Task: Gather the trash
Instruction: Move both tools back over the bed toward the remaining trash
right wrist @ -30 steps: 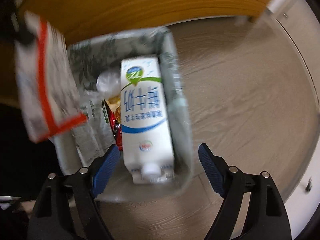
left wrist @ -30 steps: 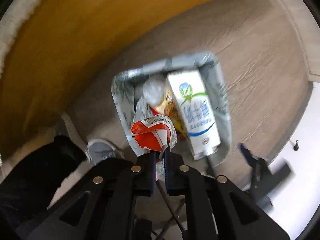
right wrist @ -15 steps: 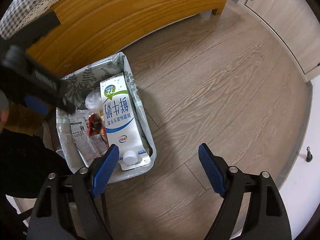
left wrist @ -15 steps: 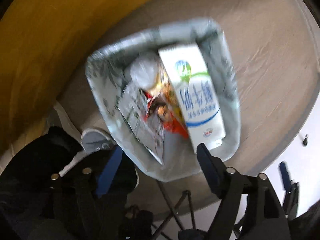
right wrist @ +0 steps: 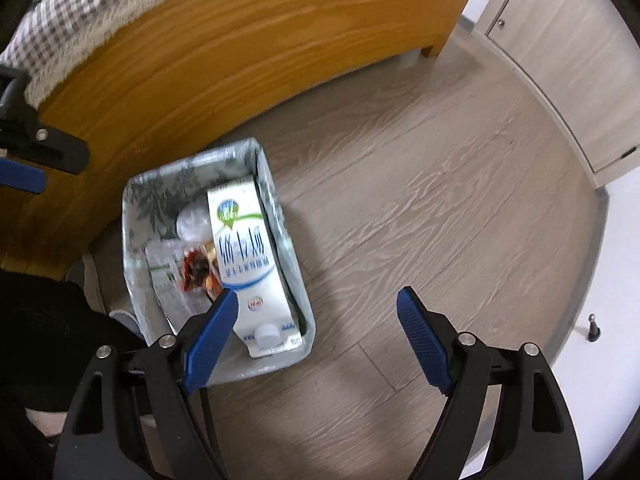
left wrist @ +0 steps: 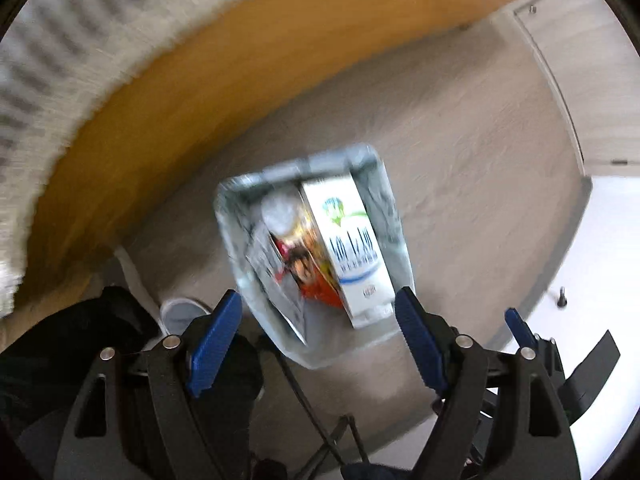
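Left gripper and right gripper, both with fingers spread wide and empty, above the lined bin on the floor beside the bed frame. Collected trash lies inside: milk carton, snack wrapper, paper packet. Likely risk: the carton leans on the wall near the rim, so a bump or a further drop could tip it out. The right view alone is sharp, showing the carton's cap; the blurred left view alone shows a shoe beside the bin
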Motion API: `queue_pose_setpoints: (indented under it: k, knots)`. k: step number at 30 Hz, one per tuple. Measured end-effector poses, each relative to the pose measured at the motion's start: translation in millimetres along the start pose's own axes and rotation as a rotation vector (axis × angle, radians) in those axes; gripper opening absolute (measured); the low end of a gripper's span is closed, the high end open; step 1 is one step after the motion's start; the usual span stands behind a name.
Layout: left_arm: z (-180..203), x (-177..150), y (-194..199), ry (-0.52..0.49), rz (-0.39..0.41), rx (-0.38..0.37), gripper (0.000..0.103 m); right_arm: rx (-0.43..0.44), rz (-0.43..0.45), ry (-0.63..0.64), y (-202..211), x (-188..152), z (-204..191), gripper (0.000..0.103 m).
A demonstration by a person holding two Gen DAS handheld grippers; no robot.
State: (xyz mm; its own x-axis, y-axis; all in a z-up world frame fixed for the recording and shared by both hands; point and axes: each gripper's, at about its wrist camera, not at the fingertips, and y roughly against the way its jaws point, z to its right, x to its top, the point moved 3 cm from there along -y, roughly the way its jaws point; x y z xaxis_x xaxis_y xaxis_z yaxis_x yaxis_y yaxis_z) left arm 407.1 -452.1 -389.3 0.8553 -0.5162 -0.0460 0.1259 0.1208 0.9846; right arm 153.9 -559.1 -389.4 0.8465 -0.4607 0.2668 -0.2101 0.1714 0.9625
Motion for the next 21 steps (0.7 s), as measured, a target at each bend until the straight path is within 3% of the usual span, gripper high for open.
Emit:
queue_pose_setpoints:
  k: [5,10,11,12,17,19,21]
  knots:
    - [-17.9,-1.0,59.0,0.002,0.143,-0.083,0.076,-0.01,0.081,-0.006,35.4,28.9,-12.7,0.078]
    - [-59.6,0.1,142.9,0.002,0.362,-0.147,0.076,0.021,0.208,-0.019,78.8,75.5,-33.9,0.078]
    - [-68.7,0.7,157.9,0.002,0.407,-0.146,0.076,0.077,0.268,-0.022,97.0,97.0,-49.2,0.078]
    - [-81.4,1.9,175.5,0.001,0.461,-0.137,0.076,0.077,0.268,-0.022,97.0,97.0,-49.2,0.078]
    - [-161.1,11.0,247.9,0.057,0.696,-0.093,0.08,0.2,0.408,0.029,136.0,160.6,-110.8,0.078]
    - [-194.0,14.9,264.5,0.087,0.747,-0.075,0.081,0.301,0.444,0.078,151.3,202.4,-153.1,0.078]
    - [-229.6,17.1,277.0,0.127,0.794,-0.05,0.081,0.325,0.452,0.096,155.1,214.1,-166.1,0.078]
